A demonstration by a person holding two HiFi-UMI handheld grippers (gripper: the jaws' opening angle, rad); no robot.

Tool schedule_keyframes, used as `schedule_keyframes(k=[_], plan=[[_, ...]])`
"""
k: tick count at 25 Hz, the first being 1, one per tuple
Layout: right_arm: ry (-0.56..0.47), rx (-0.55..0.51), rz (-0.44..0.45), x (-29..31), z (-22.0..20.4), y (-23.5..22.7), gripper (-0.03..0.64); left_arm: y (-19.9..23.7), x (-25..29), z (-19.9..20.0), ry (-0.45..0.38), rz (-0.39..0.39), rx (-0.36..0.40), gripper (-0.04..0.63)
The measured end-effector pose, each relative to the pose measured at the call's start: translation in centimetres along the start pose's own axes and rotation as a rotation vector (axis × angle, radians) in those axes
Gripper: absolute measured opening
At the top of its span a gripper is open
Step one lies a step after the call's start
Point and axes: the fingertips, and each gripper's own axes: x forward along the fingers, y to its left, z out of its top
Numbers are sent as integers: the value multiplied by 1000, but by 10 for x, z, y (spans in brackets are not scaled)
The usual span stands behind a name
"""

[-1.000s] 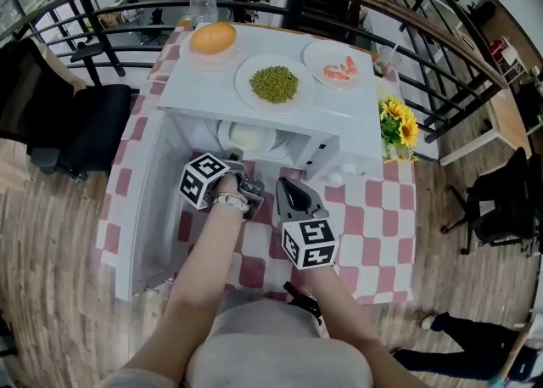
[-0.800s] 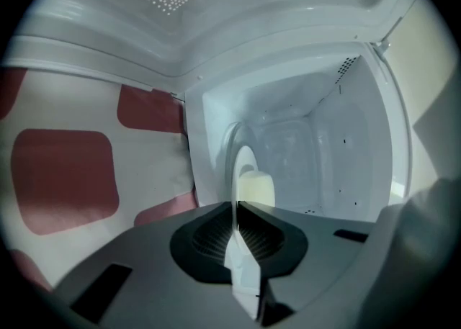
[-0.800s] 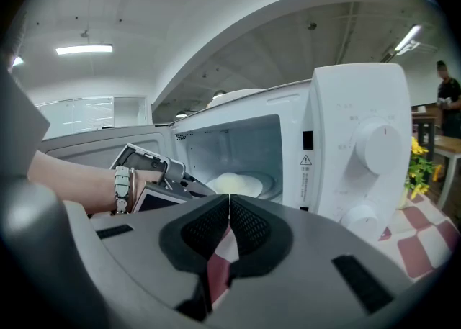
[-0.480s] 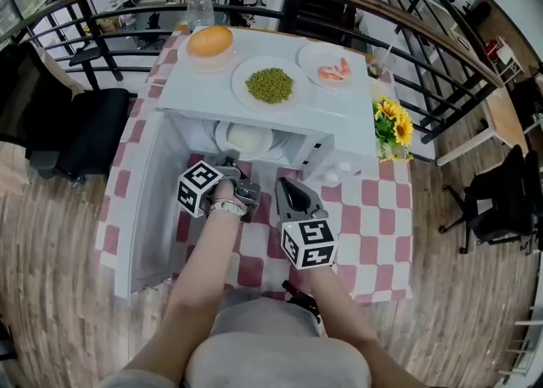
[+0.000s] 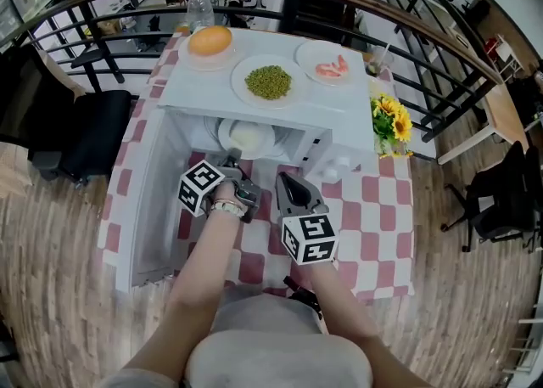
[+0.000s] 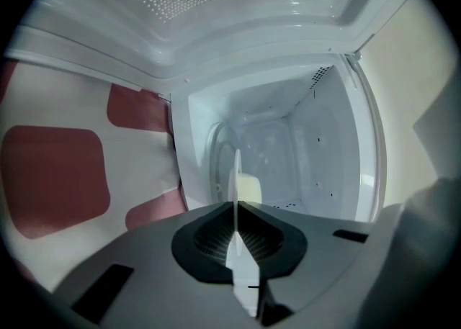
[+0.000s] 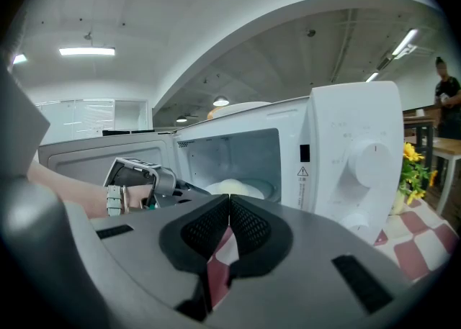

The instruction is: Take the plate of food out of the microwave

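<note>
Grey hand-held grippers [image 5: 231, 157] [image 5: 285, 179] carry black-and-white marker cubes [image 5: 201, 188] (white watch [image 5: 227, 205], left wrist).

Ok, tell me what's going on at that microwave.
A person is working with a gripper in each hand at the open microwave. The left gripper has its fingers shut on the rim of the plate of pale food, which sits inside the cavity. The right gripper is shut and empty, hanging just outside the opening.

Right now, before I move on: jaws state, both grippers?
Left gripper: jaws shut on the plate rim.
Right gripper: jaws shut, empty.
</note>
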Motion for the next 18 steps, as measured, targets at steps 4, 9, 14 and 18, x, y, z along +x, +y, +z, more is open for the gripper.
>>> schedule_keyframes(k=[4,9,14,18], plan=[[-9,-4,2,-2,0,0,25,-1,-2,-2,-8,-36,2,17],[-14,-11,6,-7,2,3,25,-8,-8,-4,-17,-90,1,17],[-24,-18,10,-11,6,7,25,-15,-17,-9,-10,-124,11,17],[-35,-14,13,-14,8,9,25,-19,-26,-13,-16,-157,12,17]])
